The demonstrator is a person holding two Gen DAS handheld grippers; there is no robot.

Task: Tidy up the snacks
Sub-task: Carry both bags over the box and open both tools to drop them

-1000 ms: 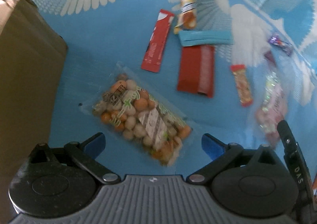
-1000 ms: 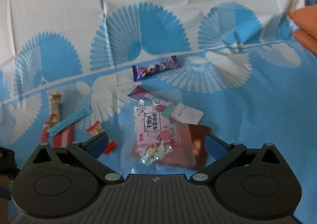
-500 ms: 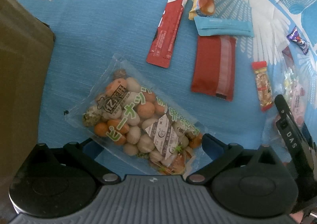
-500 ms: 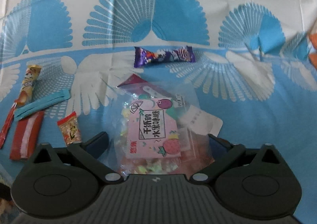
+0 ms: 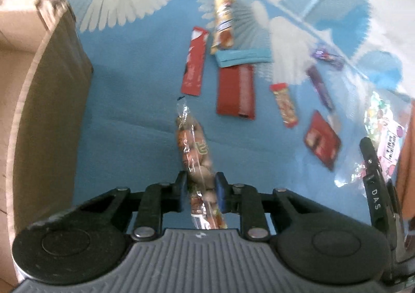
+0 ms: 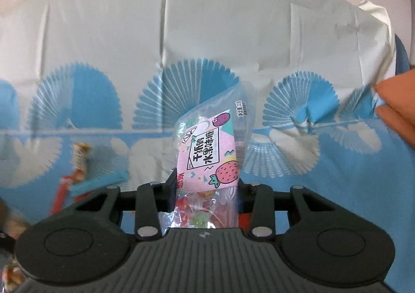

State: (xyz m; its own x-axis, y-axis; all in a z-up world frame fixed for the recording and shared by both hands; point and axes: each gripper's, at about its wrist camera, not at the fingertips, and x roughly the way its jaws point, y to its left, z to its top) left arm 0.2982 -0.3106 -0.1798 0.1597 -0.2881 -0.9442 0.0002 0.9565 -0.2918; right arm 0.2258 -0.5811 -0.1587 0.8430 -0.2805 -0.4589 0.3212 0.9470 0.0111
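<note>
Left tool closing on nut bag, seemingly lifted

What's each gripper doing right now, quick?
Left gripper: closing on the peanut snack bag, lifted.
Right gripper: closing on the pink fruit candy bag, lifted.

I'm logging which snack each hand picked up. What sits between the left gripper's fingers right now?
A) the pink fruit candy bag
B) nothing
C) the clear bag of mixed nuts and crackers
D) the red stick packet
C: the left gripper has its jaws closing on the clear bag of mixed nuts and crackers, which hangs edge-on above the blue cloth.
</note>
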